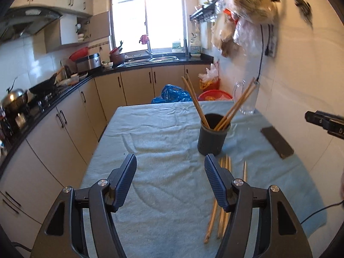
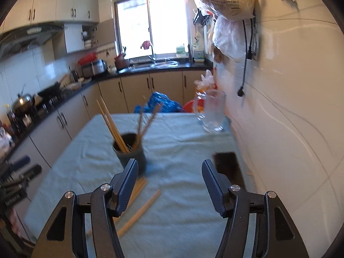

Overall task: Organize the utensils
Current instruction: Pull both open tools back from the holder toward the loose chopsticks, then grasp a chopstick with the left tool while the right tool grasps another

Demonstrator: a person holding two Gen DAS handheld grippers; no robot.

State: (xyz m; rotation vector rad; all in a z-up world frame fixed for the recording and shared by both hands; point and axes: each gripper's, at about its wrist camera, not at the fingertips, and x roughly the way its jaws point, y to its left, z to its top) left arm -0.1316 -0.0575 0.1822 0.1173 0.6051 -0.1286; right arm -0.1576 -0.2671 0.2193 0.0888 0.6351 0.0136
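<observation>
Both hand-held grippers stand released, with nothing between their jaws.

From the left wrist view, the left gripper (image 1: pixel 169 167) hangs over the pale blue cloth (image 1: pixel 154 133) that covers the table, its jaws apart and empty. The dark holder (image 1: pixel 212 135) stands upright just ahead of the right-hand finger, with several chopsticks in the holder (image 1: pixel 236 105) leaning out to both sides. The loose chopsticks (image 1: pixel 217 215) lie flat on the cloth near the holder's foot, partly hidden behind that finger. The other gripper shows at the right edge.

From the right wrist view, the right gripper (image 2: pixel 169 169) is also wide and empty. Here the holder (image 2: pixel 131 150) is just beyond the left-hand finger, and the loose chopsticks (image 2: pixel 139 210) lie below it, some crossing one another. This picture is blurred, so I cannot count them with certainty.

What could go wrong, in my judgement: the sticks are thin and lie flat on soft cloth, so closing pads may slip over them or pinch the cloth instead. Crossed sticks may come up together and fall. A finger passing close may also knock the leaning sticks or tip the holder.

Around them, a glass pitcher (image 2: pixel 211 111) stands near the wall at the far right corner, well apart from the sticks, and a dark flat block (image 2: pixel 230 167) lies on the cloth beside the wall. Neither blocks the way; only the holder itself is close to the path.
</observation>
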